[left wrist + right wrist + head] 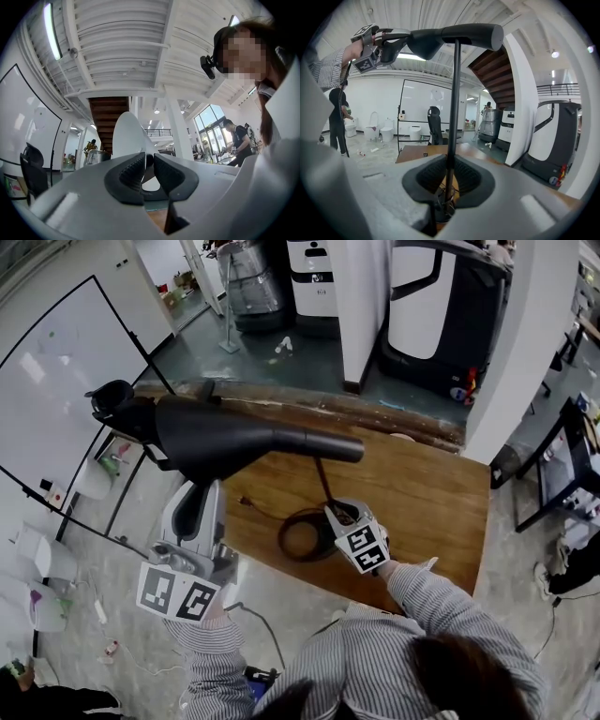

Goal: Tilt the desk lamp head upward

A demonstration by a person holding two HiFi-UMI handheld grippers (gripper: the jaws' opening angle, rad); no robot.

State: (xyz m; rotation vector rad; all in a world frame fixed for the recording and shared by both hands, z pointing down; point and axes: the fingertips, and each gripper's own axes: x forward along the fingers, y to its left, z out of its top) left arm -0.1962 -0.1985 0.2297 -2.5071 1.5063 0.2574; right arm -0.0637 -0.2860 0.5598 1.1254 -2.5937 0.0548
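Nearest: striped sleeve (422, 601) behind right gripper (345, 517), clamped on lamp pole (323, 479) low above desk (422, 493). Higher up, left gripper (194, 493) pinching shade rim of lamp head (234, 439), roughly level, wide end near desk's left edge. Hold pole steady; raise shade end slowly, pivoting at joint. Open air above; whiteboard (56, 381) well clear left.

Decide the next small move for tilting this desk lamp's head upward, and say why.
Probably raise the left gripper slightly to swing the wide end of the lamp head up. The head lies about level, the gripper's fingers stand narrowly around its rim (whether they press is unclear), and the right gripper is shut on the pole, steadying it.
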